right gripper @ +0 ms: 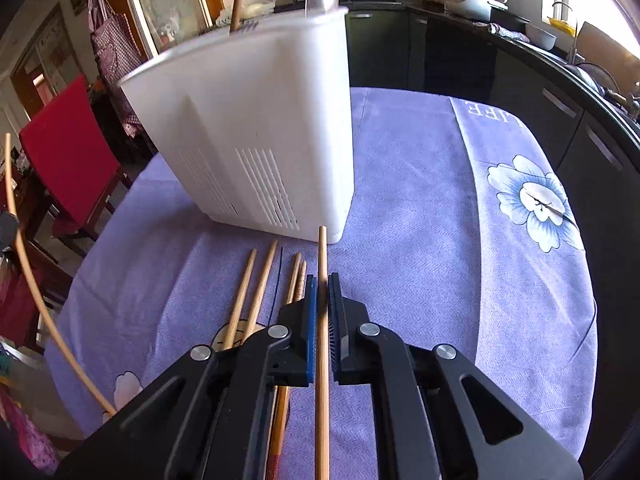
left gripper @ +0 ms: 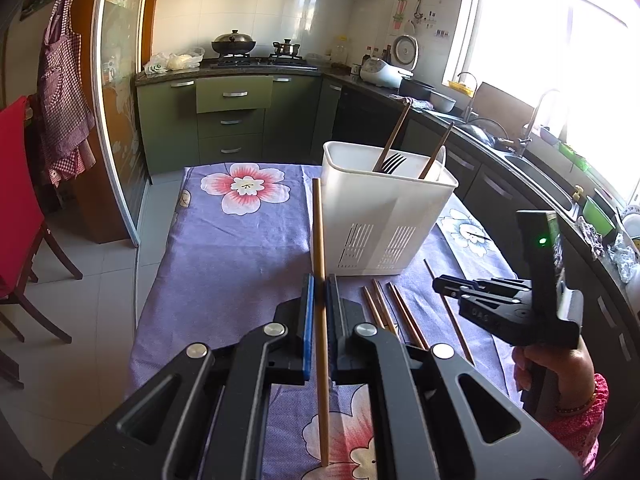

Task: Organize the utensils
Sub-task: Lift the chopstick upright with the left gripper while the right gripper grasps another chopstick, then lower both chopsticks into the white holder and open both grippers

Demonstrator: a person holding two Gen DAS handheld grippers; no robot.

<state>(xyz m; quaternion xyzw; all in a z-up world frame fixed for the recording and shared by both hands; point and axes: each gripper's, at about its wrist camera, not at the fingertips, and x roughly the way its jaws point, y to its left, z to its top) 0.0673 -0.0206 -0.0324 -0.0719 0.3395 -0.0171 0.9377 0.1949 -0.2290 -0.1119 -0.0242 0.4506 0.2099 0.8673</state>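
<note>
The left gripper [left gripper: 319, 286] has its fingers [left gripper: 308, 320] clenched on a single pale wooden chopstick [left gripper: 320, 300], which runs straight between the blue pads, its far end reaching past the fingertips toward the holder and its near end trailing back under the gripper body.

The right gripper [right gripper: 322, 286] likewise has its fingers [right gripper: 311, 320] clamped on a second chopstick [right gripper: 322, 320], held lengthwise between the pads with its tip pointing at the foot of the holder. In the left wrist view, the right gripper [left gripper: 438, 282] appears at the right edge, held in a person's hand [left gripper: 560, 372] with a pink patterned sleeve.

Just left of the right gripper's fingers, several loose chopsticks [right gripper: 248, 296] lie on the counter [right gripper: 420, 200], roughly side by side, their tips toward the holder. The counter is covered with a lilac cloth printed with large flowers.

Beyond the chopsticks stands a white plastic utensil holder [left gripper: 384, 208], upright on the cloth, with slotted vents low on its walls. Inside it are two dark brown chopsticks [left gripper: 394, 136] leaning toward the back right, and a black fork [left gripper: 394, 162] with tines up. I cannot tell which compartment each sits in.

Around the counter is a kitchen: green cabinets, a stove with a lidded wok [left gripper: 233, 42], a bright window at right, a red chair [left gripper: 16, 200] at left, and a checked apron [left gripper: 64, 92] hanging by a door.
</note>
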